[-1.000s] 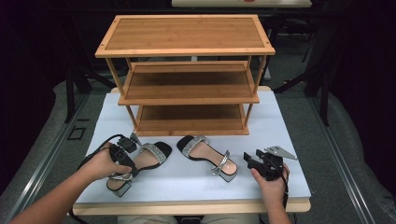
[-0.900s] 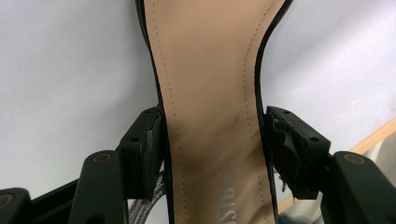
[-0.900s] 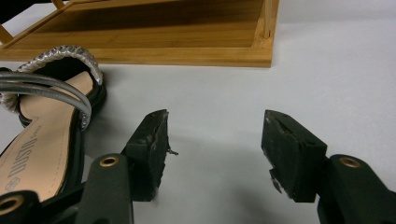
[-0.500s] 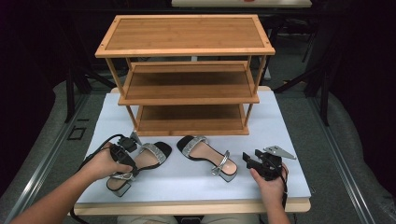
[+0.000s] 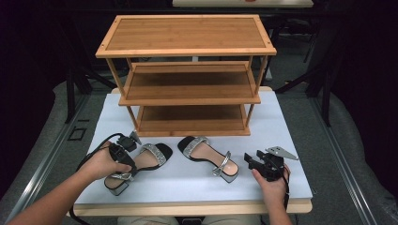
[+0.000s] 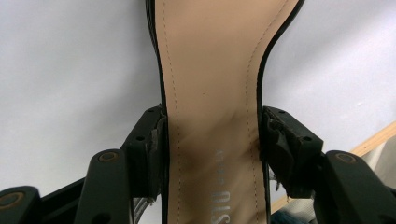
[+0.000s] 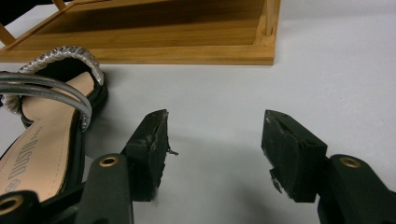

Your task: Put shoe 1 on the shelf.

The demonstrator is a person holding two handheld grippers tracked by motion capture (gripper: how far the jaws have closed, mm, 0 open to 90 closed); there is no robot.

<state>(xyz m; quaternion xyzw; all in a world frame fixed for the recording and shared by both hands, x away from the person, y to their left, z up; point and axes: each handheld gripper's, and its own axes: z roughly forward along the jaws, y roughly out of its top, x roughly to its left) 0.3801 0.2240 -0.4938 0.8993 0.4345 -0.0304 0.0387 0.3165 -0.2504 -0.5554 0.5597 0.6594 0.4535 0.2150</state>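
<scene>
Two black sandals with silver straps lie on the white table top (image 5: pixel 286 131) in front of the wooden rack. The left sandal (image 5: pixel 157 152) has my left gripper (image 5: pixel 127 160) over its middle. In the left gripper view the tan insole (image 6: pixel 210 56) runs between the jaws of the left gripper (image 6: pixel 211 135), which have just been closing, and both pads touch the sole's narrow waist. The right sandal (image 5: pixel 206 152) lies free. My right gripper (image 5: pixel 248 161) rests on the table to its right, open, with bare table between its jaws (image 7: pixel 215 140) and the right sandal (image 7: pixel 42 140) off to one side.
A three-tier bamboo shoe rack (image 5: pixel 187 51) stands at the back of the table; its bottom shelf (image 7: pixel 163 46) lies just beyond the sandals. The table's front edge (image 5: pixel 187 206) is close to both hands. Dark floor surrounds the table.
Nothing has visibly moved in the high view; both hands and both sandals stay where they were.
</scene>
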